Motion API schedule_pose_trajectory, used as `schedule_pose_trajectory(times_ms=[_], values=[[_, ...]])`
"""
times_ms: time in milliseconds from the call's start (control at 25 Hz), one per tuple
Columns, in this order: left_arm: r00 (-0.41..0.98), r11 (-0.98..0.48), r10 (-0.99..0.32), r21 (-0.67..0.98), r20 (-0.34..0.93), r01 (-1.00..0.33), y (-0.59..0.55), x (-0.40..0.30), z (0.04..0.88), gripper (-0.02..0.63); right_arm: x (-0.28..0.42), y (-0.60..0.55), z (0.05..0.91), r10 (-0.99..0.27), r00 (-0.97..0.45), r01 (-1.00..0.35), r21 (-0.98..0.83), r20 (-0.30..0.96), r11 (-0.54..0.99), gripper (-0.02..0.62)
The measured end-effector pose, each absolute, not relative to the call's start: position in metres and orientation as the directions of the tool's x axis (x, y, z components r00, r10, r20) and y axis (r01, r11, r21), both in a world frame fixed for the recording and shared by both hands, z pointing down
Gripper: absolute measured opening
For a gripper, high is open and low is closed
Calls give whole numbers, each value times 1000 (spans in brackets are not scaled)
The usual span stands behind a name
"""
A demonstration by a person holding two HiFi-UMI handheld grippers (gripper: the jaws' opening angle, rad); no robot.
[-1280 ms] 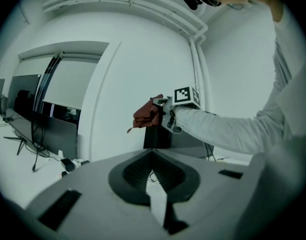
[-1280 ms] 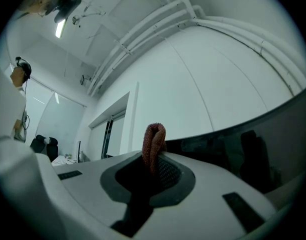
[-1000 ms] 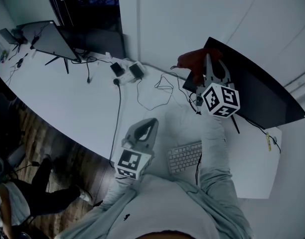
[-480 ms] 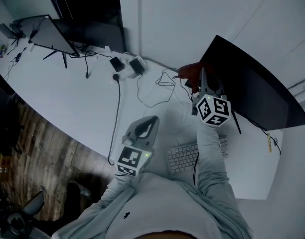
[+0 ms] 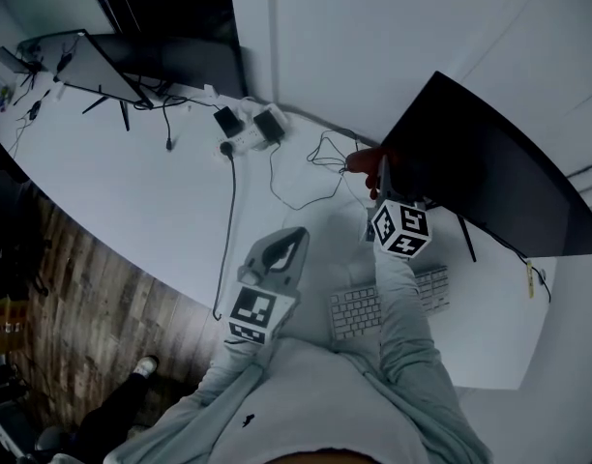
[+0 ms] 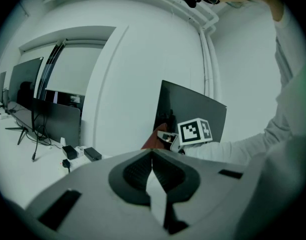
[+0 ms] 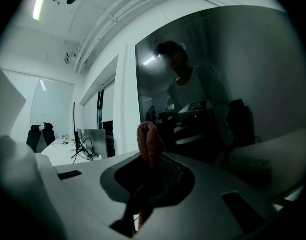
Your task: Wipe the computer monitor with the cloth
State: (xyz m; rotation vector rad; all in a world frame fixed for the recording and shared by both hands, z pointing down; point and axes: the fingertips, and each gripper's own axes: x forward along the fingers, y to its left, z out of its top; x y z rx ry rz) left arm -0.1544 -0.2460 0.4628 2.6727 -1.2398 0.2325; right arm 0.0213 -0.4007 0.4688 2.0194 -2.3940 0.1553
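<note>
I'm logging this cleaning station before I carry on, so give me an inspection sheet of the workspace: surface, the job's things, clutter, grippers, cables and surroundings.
Surface: white desk, long and curved.
Job's things: dark monitor at the right, screen dark; red cloth by its left edge, contact unclear.
Clutter: white keyboard; two black power adapters.
Grippers: right gripper shut on the red cloth; left gripper shut, empty, near the desk's front edge.
Cables: black cable runs from the adapters over the near edge; loose wire loops beside the monitor.
Surroundings: more monitors far left; wooden floor; someone's shoe.
</note>
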Motion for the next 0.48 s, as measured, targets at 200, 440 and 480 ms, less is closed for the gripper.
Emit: schedule_pose_trajectory(times_ms=[200, 440, 480], values=[[635, -631, -736, 105, 235, -769, -251, -155, 468, 21, 24, -403, 513, -977, -148, -987, -91, 154, 135, 38], [634, -631, -730, 105, 256, -768, -255, -153, 474, 21, 25, -407, 550, -962, -144, -986, -115, 231, 120, 38], [635, -632, -729, 104, 257, -768, -255, -152, 475, 21, 25, -408, 553, -961, -144, -986, -117, 237, 119, 38]])
